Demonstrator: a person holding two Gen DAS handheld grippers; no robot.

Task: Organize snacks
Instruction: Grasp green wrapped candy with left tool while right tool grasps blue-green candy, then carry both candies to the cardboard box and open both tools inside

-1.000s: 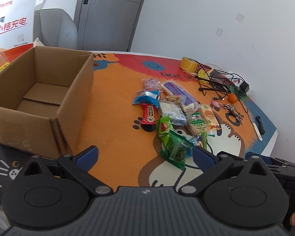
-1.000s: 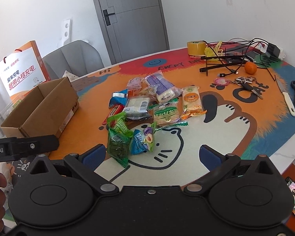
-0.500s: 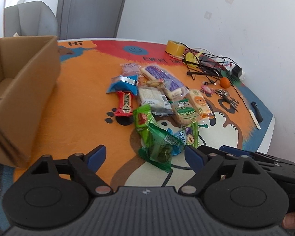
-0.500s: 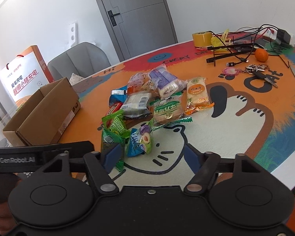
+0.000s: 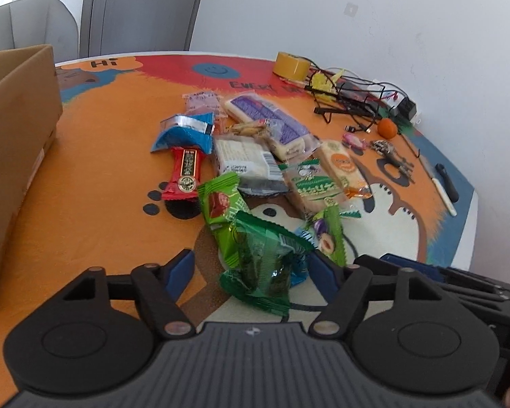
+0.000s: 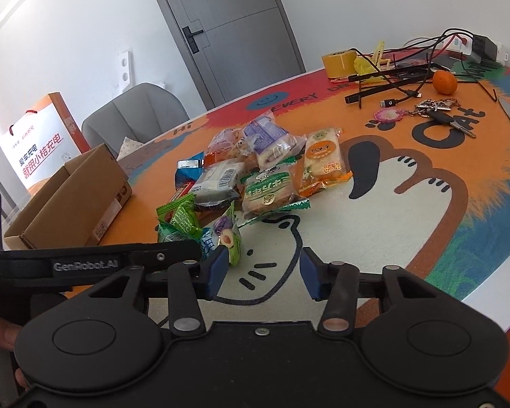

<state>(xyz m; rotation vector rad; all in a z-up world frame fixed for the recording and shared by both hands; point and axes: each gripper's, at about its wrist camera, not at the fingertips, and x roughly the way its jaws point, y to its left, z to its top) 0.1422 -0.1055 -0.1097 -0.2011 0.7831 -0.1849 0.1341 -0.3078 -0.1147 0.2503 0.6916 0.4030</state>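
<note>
My left gripper (image 5: 251, 268) tilts down over the near end of the snack pile, its jaws closing with the dark green packet (image 5: 265, 265) between the blue pads; the right pad sits at the packet's edge, the left pad still apart from it, so nothing is gripped yet. My right gripper (image 6: 263, 273) hangs just beside it, also tilted down, its jaws closing over bare mat with nothing between them; its left pad is just beside the small plum packet (image 6: 226, 238). In the right view the left gripper's black arm crosses the near left, and part of my hand (image 6: 0, 335) shows at the lower left edge. The snacks (image 5: 255, 163) lie heaped in the middle of the table (image 6: 374, 231), which is covered by an orange cartoon-cat mat: green packets nearest, then white and orange bread packs, a red bar and a blue pouch beyond. The open cardboard box (image 6: 71, 200) stands well to the left of the pile. Farther back lie keys (image 6: 438, 110), an orange (image 6: 444, 81), tangled cables (image 5: 353, 97) and a tape roll (image 5: 290, 65). Behind the table are a grey chair (image 6: 136, 115), a paper bag (image 6: 40, 142), a grey door (image 6: 227, 27) and white walls.
</note>
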